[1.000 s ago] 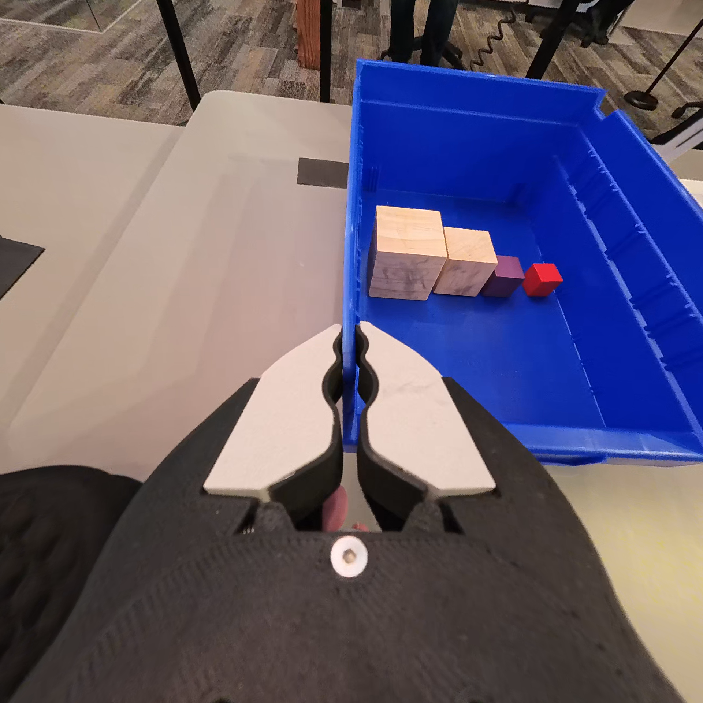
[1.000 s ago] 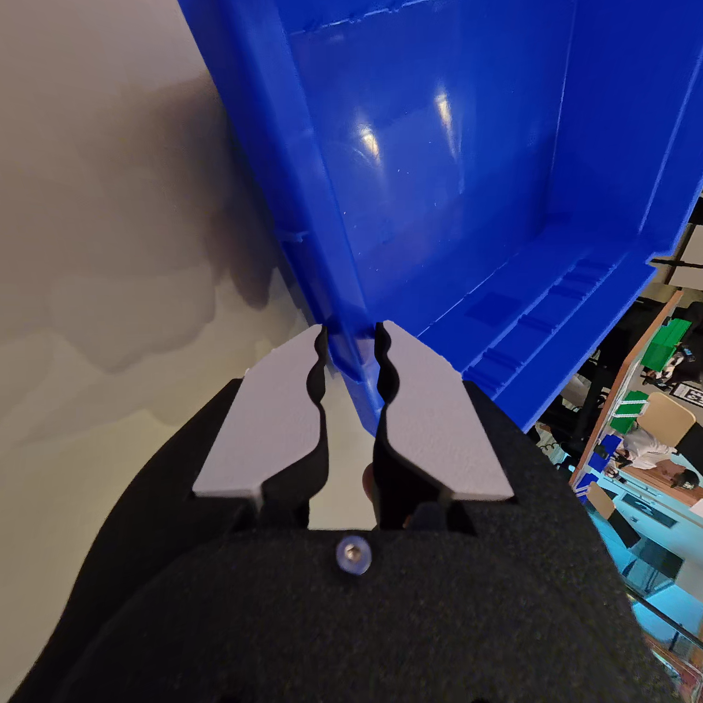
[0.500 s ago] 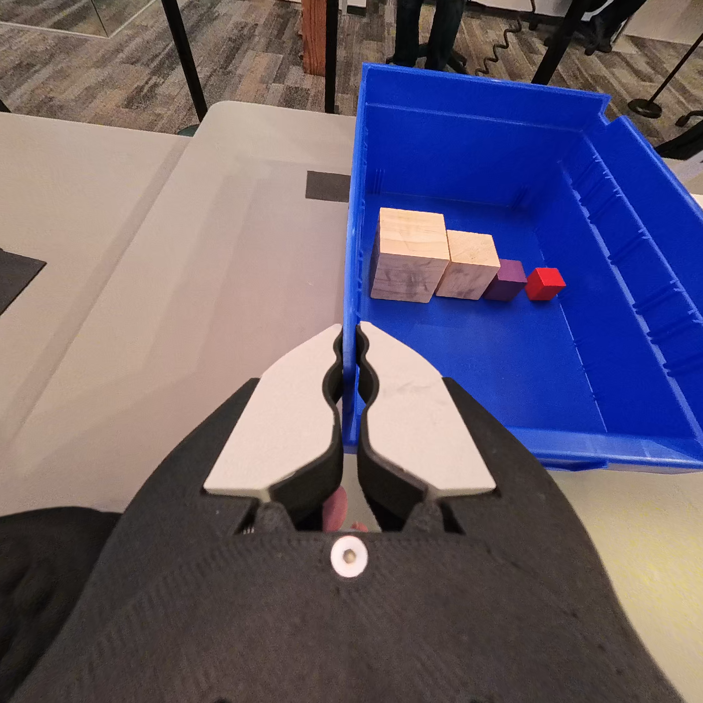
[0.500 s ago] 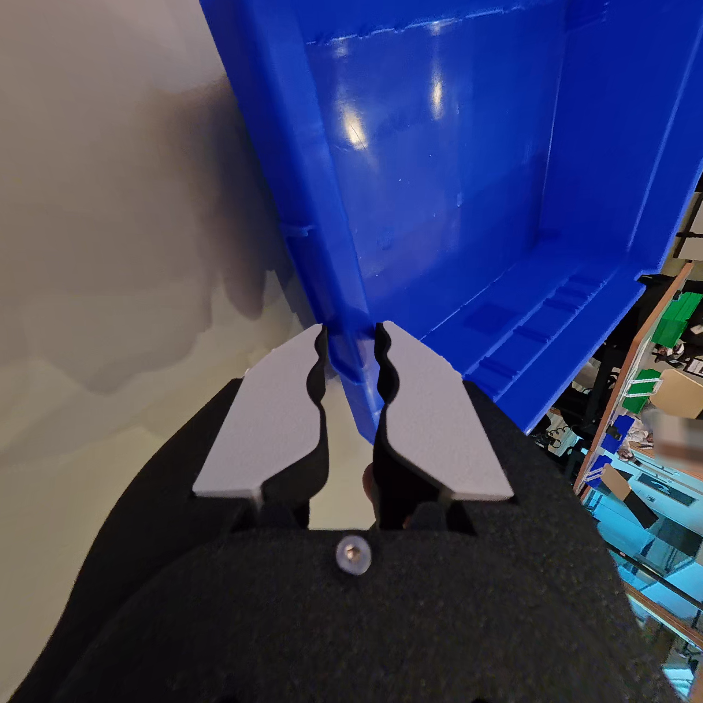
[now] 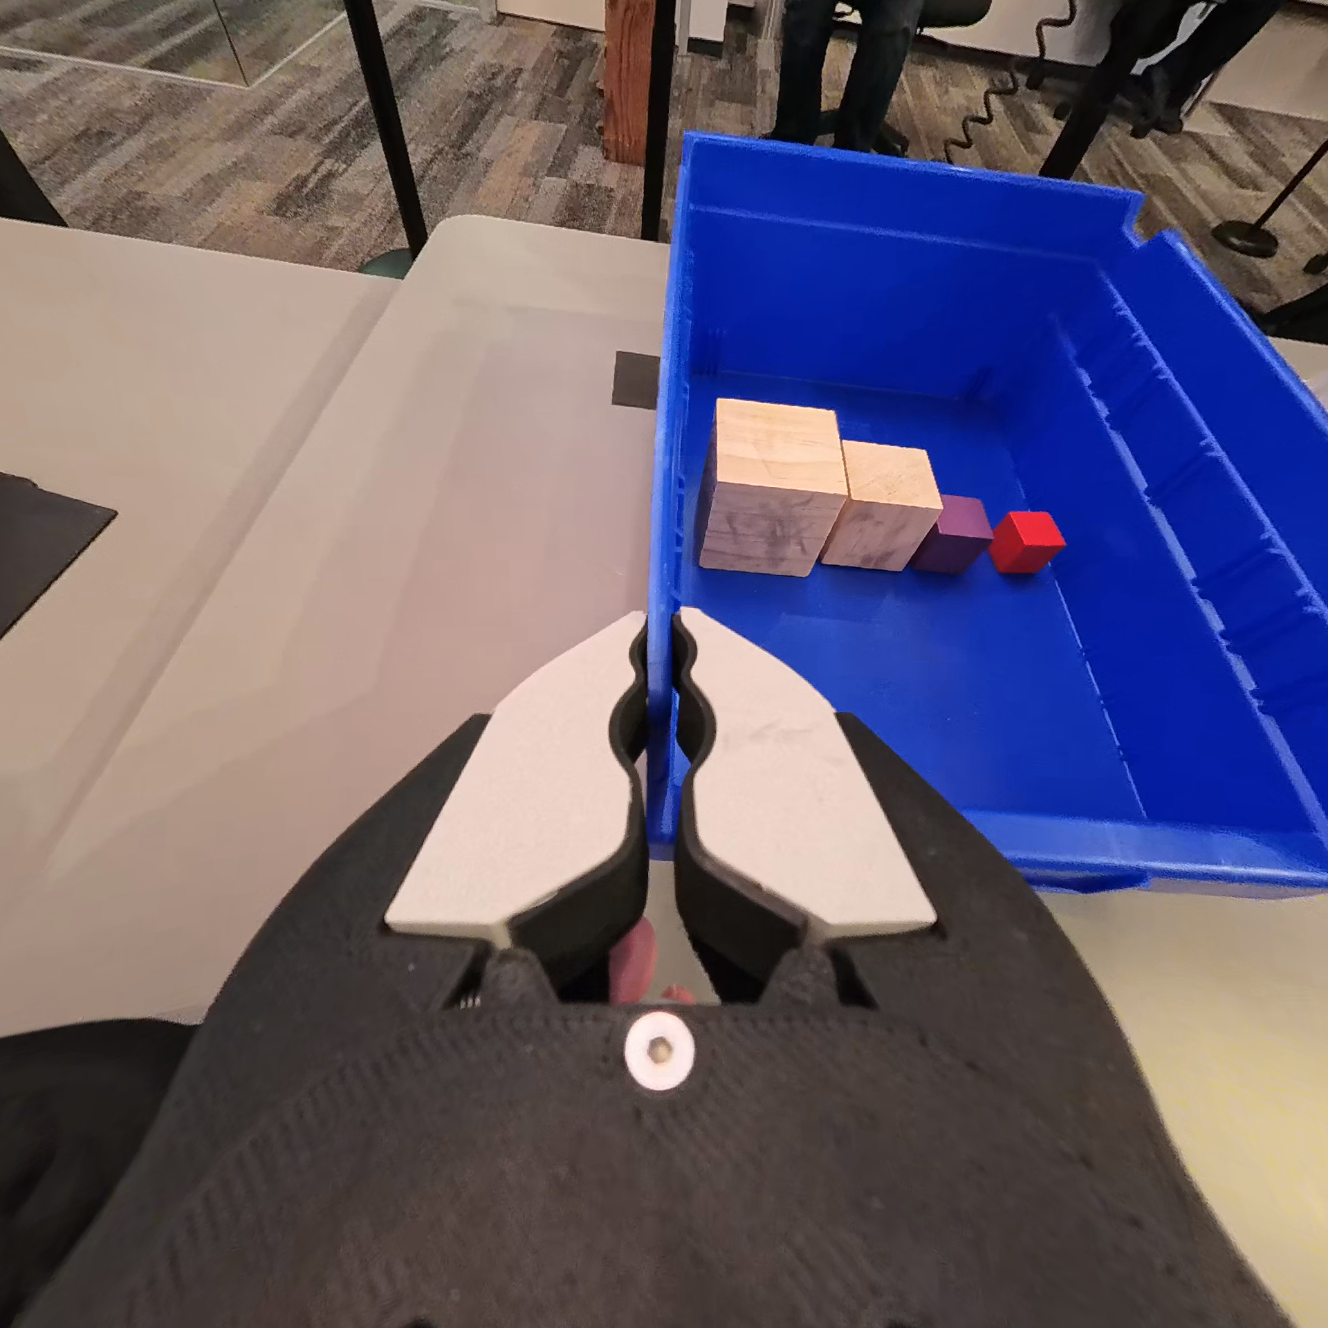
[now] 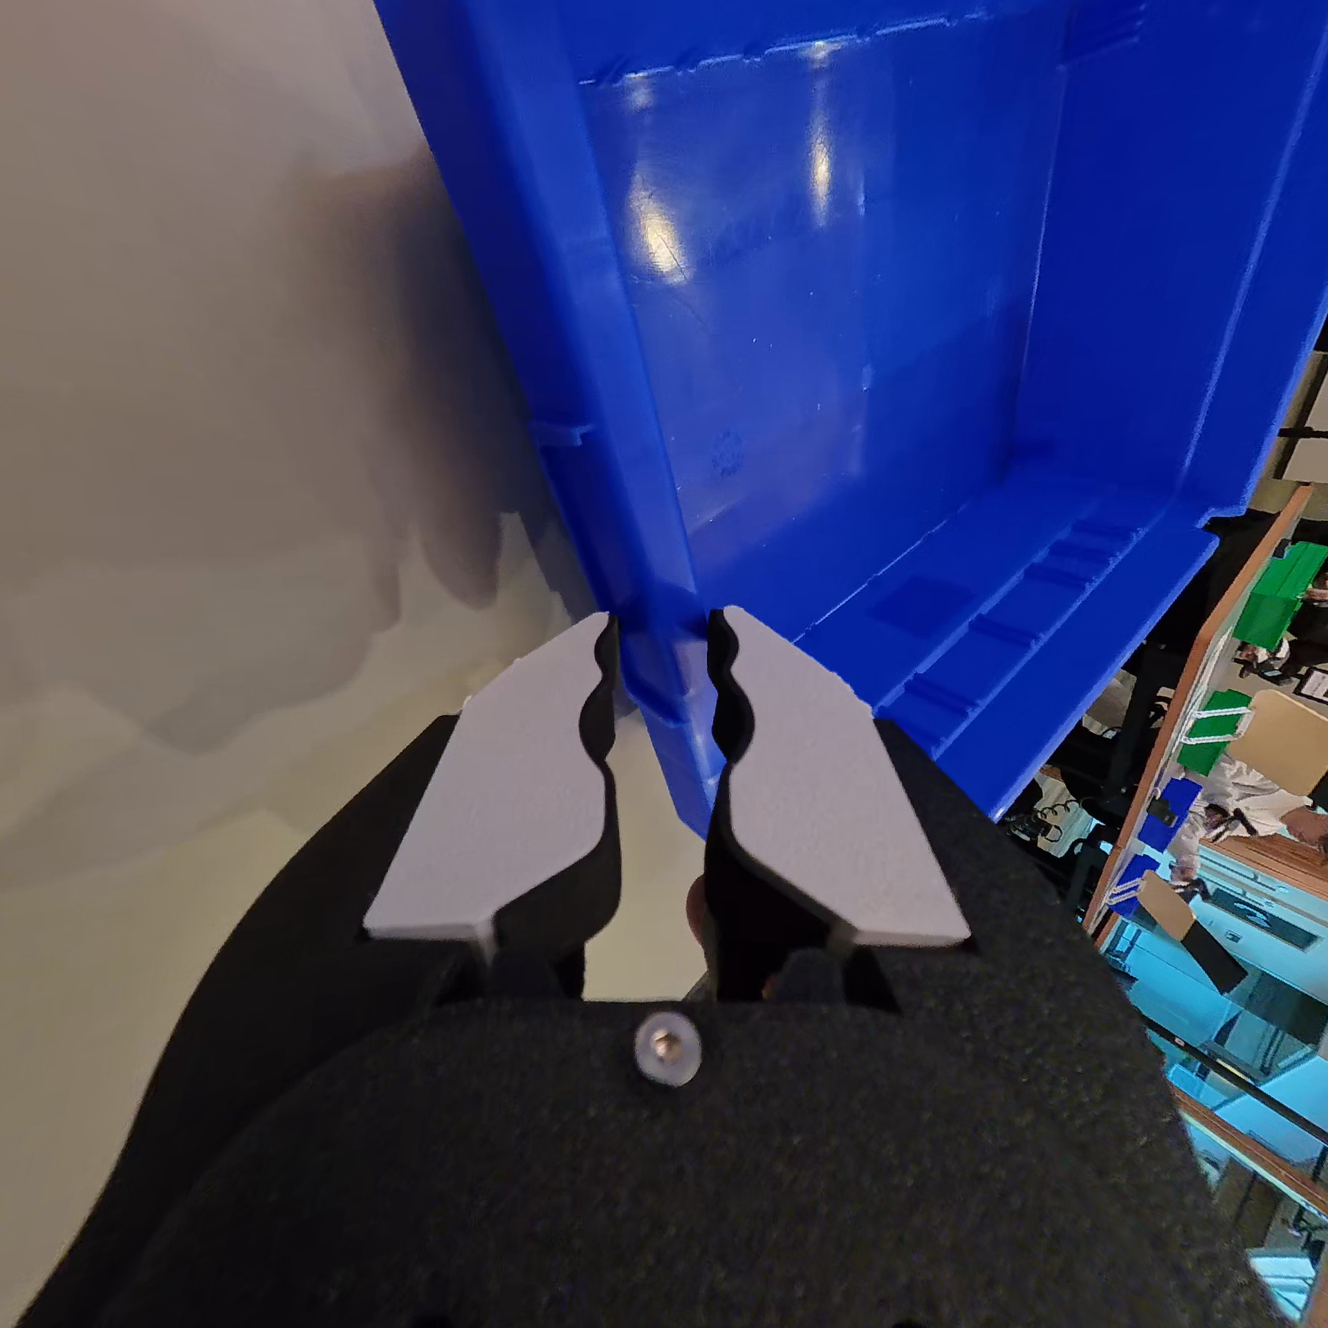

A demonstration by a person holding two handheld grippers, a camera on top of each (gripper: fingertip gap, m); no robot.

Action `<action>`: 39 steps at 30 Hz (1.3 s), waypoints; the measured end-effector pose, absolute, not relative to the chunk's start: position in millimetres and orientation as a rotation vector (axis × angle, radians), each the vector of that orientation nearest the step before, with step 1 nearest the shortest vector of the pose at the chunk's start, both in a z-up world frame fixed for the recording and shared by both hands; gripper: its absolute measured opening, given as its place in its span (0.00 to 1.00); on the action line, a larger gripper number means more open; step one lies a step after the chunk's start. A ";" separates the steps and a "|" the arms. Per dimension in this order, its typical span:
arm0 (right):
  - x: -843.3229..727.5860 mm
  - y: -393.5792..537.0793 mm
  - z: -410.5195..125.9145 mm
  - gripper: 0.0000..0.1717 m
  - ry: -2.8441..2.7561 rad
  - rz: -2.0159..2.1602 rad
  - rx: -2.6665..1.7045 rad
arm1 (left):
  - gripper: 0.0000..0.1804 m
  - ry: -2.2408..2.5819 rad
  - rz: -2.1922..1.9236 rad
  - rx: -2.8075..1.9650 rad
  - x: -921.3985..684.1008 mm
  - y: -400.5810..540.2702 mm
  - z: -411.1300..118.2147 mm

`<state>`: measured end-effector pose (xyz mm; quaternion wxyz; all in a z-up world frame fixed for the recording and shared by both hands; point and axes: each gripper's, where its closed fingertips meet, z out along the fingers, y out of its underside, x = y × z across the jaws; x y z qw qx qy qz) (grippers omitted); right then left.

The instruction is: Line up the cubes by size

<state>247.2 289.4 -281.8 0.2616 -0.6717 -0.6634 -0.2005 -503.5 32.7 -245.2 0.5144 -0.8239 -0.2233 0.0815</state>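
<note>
A blue bin [image 5: 898, 287] stands on the table. Inside it several cubes sit in a row by size: a large wooden cube [image 5: 772, 489], a medium wooden cube [image 5: 884, 506], a purple cube [image 5: 952, 535] and a small red cube [image 5: 1026, 542]. The red cube stands slightly apart and turned. My left gripper [image 5: 660, 625] is shut on the bin's left wall near its front corner. My right gripper [image 6: 661, 625] is shut on a thick rim edge of the bin [image 6: 826, 323], with both pads against the blue plastic. The cubes are hidden in the right wrist view.
The beige table [image 5: 359, 503] stretches to the left of the bin, with a black mat [image 5: 43, 532] at its left edge and a black patch [image 5: 636, 381] beside the bin. Black poles [image 5: 381, 122] and a person's legs [image 5: 848, 65] stand beyond the table. Tip to tip, the grippers are about 80 cm apart.
Both grippers keep their hold on the bin. The bin has slid lower in the left wrist view and more floor shows behind it. The cubes keep their row.
</note>
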 end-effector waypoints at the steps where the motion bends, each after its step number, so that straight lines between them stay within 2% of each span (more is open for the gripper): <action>1: 248.6 290.7 -281.8 0.14 -1.799 -0.544 -1.817 | 0.01 -0.535 0.202 -1.981 -504.5 32.8 -245.2; 39: 267.9 301.1 -281.2 0.14 -1.811 -0.547 -1.816 | 0.01 -0.550 0.212 -1.965 -524.3 33.5 -245.5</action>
